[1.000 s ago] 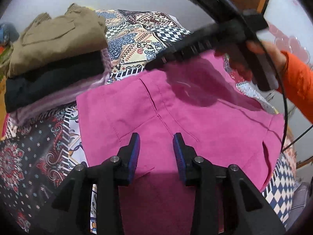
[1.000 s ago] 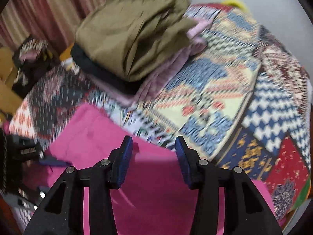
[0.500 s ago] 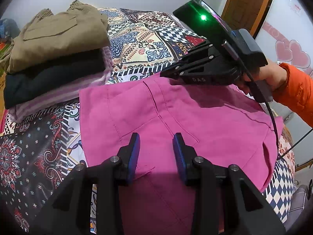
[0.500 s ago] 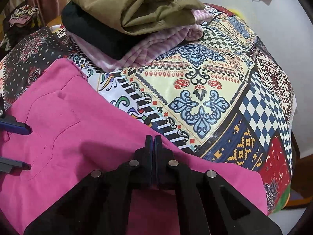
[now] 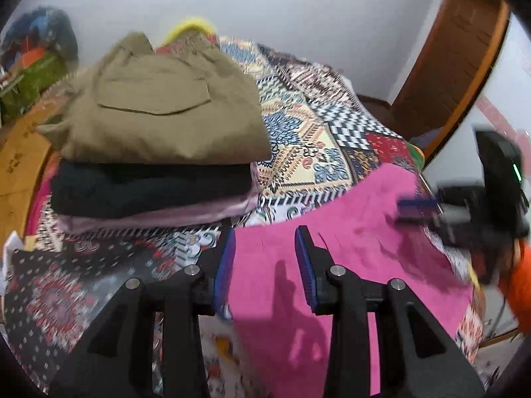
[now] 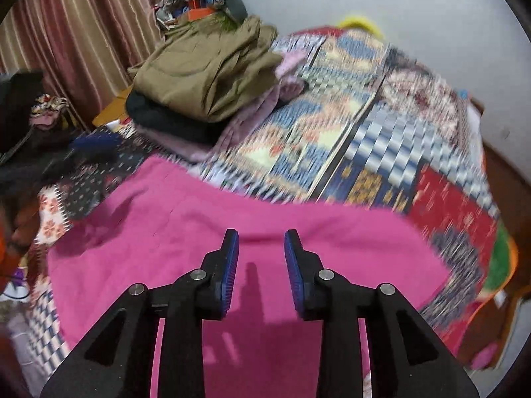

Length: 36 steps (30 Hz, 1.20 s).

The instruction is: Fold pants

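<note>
A: What is the cloth like?
B: The pink pants (image 5: 348,265) are a soft, matte fabric, folded into a broad flat slab with a rounded far edge and faint seam lines. They lie on a patchwork bedspread (image 5: 308,139) of checks, zigzags and floral squares.

A: And the tongs?
B: The left gripper (image 5: 265,255) has its blue ribbed pads apart, with nothing between them. It hangs over the pants' left edge; the pink spreads from 12 to 4 o'clock of it. The right gripper (image 6: 260,258) is likewise spread wide and empty, above the middle of the pants (image 6: 232,232), which run from 9 round to 3 o'clock, their far edge just past the tips.

A: Anything else?
B: A stack of folded clothes (image 5: 159,139) at 11 o'clock of the left gripper: olive twill with a pocket flap on top, black beneath, pale lilac at the bottom. It sits apart from the pants. Both views are blurred.
</note>
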Available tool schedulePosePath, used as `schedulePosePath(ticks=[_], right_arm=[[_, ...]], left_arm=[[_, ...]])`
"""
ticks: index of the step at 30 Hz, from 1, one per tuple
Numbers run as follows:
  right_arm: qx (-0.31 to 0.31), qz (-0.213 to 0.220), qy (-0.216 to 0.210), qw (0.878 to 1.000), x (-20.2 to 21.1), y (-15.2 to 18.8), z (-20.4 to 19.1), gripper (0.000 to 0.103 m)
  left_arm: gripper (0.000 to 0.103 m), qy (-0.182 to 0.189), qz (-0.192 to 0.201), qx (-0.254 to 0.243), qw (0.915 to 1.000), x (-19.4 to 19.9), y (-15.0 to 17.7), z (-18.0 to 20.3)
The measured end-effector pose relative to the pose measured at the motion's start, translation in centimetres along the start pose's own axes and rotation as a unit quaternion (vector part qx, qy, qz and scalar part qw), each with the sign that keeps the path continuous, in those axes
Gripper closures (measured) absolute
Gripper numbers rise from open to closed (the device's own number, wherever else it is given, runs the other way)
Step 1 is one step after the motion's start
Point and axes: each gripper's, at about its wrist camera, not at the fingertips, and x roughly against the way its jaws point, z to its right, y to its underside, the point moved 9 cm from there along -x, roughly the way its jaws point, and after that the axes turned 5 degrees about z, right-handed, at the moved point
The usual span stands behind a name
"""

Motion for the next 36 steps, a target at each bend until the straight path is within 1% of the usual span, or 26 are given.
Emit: schedulePosePath(ticks=[2,3,5,7,8,10,11,12,13,15,17,19,20,21,23,24,25,26,27,28,29,32,33,36], right_arm=[[0.007,-0.017,0.000,1.000,-1.2,1.3,-0.3,0.077],[0.009,-0.031,0.001,0.999,-1.9,2.3,-0.7,0.077],[0.006,-0.057,-0.006,0.998,-3.0,4.4,-1.1,0.077],[0.000,-0.048,-0.008,0.999,-2.9,4.9,-1.0,0.077],[-0.009,-0.052,-0.014,0.999,-2.9,5.0,-0.8,0.077],[-0.035,-0.057,-0.027,0.997,-2.6,5.4,-0.3,0.077],[-0.041,-0.059,-0.031,0.997,-2.5,5.6,-0.2,0.077],[-0.044,-0.059,-0.032,0.997,-2.4,5.8,-0.1,0.077],[-0.042,-0.059,-0.030,0.997,-2.2,6.1,-0.1,0.077],[-0.038,-0.057,-0.024,0.997,-2.0,6.4,-0.1,0.077],[-0.042,-0.054,-0.020,0.997,-1.8,6.6,-0.1,0.077],[-0.044,-0.056,-0.015,0.997,-1.2,7.0,0.1,0.076],[-0.044,-0.055,-0.011,0.997,-0.8,7.1,0.1,0.075],[-0.042,-0.053,-0.006,0.998,-0.3,7.1,0.3,0.074],[-0.041,-0.040,0.004,0.998,1.0,7.1,0.9,0.070],[-0.042,-0.028,0.013,0.999,1.9,7.0,1.4,0.068],[-0.042,-0.018,0.022,0.999,2.6,6.9,1.8,0.066],[-0.044,-0.007,0.030,0.999,3.5,6.8,2.2,0.061],[-0.048,0.007,0.041,0.998,4.2,6.5,2.9,0.059],[-0.057,0.023,0.051,0.997,5.1,6.1,3.7,0.053],[-0.066,0.034,0.059,0.996,5.6,5.8,4.5,0.047],[-0.101,0.058,0.080,0.990,6.7,5.1,7.2,0.043],[-0.107,0.060,0.086,0.989,6.6,4.7,8.0,0.042],[-0.116,0.061,0.107,0.986,6.2,4.3,9.7,0.041]], left_arm=[[0.067,0.009,-0.036,-0.007,0.9993,-2.5,0.2,0.6],[0.067,0.006,-0.054,-0.026,0.9982,-4.0,0.6,1.2],[0.068,0.001,-0.075,-0.053,0.9958,-5.8,1.8,2.0],[0.068,-0.027,-0.090,-0.076,0.9927,-7.3,3.0,1.8],[0.068,-0.033,-0.093,-0.083,0.9916,-7.6,3.2,1.8],[0.068,-0.056,-0.088,-0.102,0.9893,-8.2,3.3,1.4],[0.068,-0.093,-0.086,-0.118,0.9849,-8.4,3.5,0.8],[0.068,-0.112,-0.083,-0.128,0.9820,-8.7,3.5,0.4],[0.068,-0.118,-0.082,-0.129,0.9813,-8.8,3.6,0.1],[0.068,-0.108,-0.084,-0.110,0.9845,-8.9,3.7,-0.2],[0.068,-0.108,-0.081,-0.100,0.9858,-8.6,3.4,-0.4],[0.068,-0.105,-0.074,-0.087,0.9879,-7.6,3.1,-0.6],[0.068,-0.098,-0.066,-0.075,0.9902,-6.6,2.7,-0.8],[0.066,-0.094,-0.061,-0.068,0.9914,-5.9,2.6,-0.9],[0.053,-0.087,-0.045,-0.056,0.9936,-4.0,2.1,-1.7],[0.038,-0.088,-0.036,-0.052,0.9941,-2.8,2.0,-2.3],[0.026,-0.089,-0.025,-0.050,0.9945,-1.8,2.0,-2.7],[0.024,-0.090,-0.016,-0.051,0.9945,-0.8,2.0,-3.3],[0.022,-0.091,-0.016,-0.054,0.9942,-0.5,2.2,-3.7],[0.022,-0.092,-0.020,-0.055,0.9941,-0.4,2.4,-4.0],[0.022,-0.091,-0.034,-0.050,0.9940,-0.8,2.8,-4.5],[0.022,-0.076,-0.065,-0.022,0.9948,-1.9,4.2,-5.2],[0.022,-0.068,-0.074,-0.006,0.9949,-2.4,4.8,-5.4],[0.022,-0.041,-0.085,0.036,0.9949,-3.8,5.6,-5.3]])
